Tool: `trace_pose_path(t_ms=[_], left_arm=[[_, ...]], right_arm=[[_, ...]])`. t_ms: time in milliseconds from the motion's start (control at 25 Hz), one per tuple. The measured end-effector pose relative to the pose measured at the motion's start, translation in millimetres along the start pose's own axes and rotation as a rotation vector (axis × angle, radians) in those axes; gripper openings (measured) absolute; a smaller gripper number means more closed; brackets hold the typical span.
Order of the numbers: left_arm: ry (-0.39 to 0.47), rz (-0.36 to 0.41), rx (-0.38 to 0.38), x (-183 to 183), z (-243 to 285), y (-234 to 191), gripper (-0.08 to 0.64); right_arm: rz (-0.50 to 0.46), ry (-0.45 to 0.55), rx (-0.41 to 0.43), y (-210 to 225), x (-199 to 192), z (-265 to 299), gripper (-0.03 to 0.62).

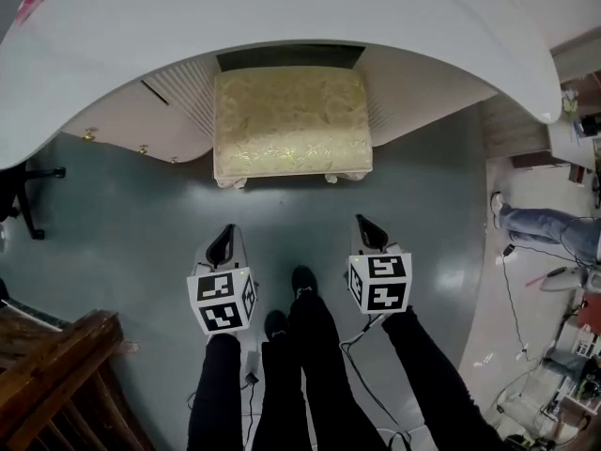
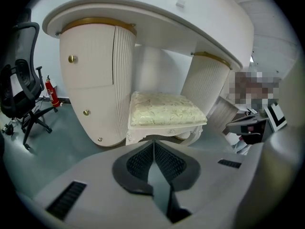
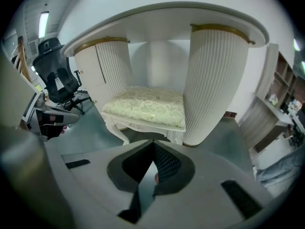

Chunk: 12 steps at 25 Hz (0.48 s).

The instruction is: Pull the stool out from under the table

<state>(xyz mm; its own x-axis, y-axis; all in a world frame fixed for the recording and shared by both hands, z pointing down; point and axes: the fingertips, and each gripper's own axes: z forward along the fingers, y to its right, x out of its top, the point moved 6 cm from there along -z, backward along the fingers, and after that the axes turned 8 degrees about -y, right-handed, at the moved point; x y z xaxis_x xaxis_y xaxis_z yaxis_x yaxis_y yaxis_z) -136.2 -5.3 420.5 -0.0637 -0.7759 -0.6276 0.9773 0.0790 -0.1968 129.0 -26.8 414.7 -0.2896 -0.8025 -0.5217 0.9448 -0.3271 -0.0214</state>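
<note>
- Stool (image 1: 291, 125): a cushioned seat in a pale gold-green leaf pattern on white carved legs. It stands on the grey-green floor (image 1: 131, 214) in the gap between the table's two pedestals, front edge towards the person.
- Table (image 1: 282, 17): white curved top with gold trim beneath it. The left pedestal (image 2: 93, 80) has small gold knobs, and the right pedestal (image 3: 214, 80) is fluted. The stool's right side sits close against the fluted one.
- Left gripper (image 1: 223, 238): jaws closed tip to tip, with nothing between them. It is held above the floor, short of the stool's front left corner and clear of it.
- Right gripper (image 1: 368, 228): jaws likewise closed and empty. It is aimed at the stool's front right corner, not in contact.
- Person's legs (image 1: 310, 365): standing between the two grippers, facing the stool.
- Surroundings: a black office chair (image 2: 24, 94) and a red fire extinguisher (image 2: 54, 93) stand left of the table.
</note>
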Motion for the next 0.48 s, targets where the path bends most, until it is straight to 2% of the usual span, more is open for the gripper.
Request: trace_pose_path(t_ms=[280,480], left_arm=[[-0.042,0.001,0.024,-23.8,59.6,-14.4,0.011],[-0.046,0.009,0.031,-27.0,85.8,-18.6,0.045]], right_arm=[[0.014,-0.038,-0.031,15.2,-17.2,62.8,0.003],[0.008,-0.044,-0.102,28.6,-21.6,92.5,0.003]])
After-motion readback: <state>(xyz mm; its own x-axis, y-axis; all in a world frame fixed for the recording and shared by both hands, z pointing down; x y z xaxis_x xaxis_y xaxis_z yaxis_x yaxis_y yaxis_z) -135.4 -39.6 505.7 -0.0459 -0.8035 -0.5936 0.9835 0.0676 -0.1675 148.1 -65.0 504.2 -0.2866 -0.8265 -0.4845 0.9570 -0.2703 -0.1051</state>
